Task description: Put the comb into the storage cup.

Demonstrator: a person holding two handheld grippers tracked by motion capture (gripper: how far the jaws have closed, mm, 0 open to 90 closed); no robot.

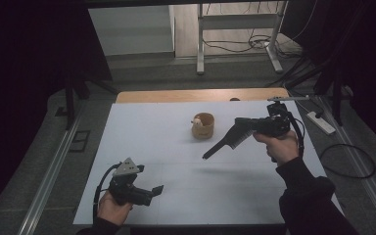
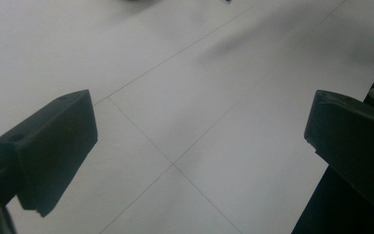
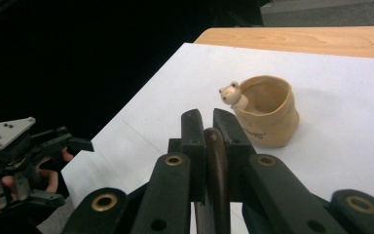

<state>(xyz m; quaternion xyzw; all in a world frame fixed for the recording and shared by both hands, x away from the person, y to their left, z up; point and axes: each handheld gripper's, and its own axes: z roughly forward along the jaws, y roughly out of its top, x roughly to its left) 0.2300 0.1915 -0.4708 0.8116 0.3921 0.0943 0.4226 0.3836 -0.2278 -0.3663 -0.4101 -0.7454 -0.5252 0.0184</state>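
Observation:
A dark comb (image 1: pixel 226 142) with a long handle hangs above the white table sheet (image 1: pixel 166 137), its handle slanting down to the left. My right gripper (image 1: pixel 243 125) is shut on its toothed end; in the right gripper view the jaws (image 3: pixel 209 122) pinch its thin brown edge (image 3: pixel 216 165). A tan cup (image 1: pixel 203 126) with a small bear figure on its rim stands just left of that gripper, also seen as the cup (image 3: pixel 268 114). My left gripper (image 1: pixel 152 192) is held low at the front left, open, with bare sheet between its jaws (image 2: pixel 199 141).
Bare wooden table top (image 1: pixel 200 94) shows behind the white sheet. A power strip (image 1: pixel 321 122) and cables lie on the floor to the right. A metal frame (image 1: pixel 200 39) stands beyond the table. Dark curtains hang on both sides.

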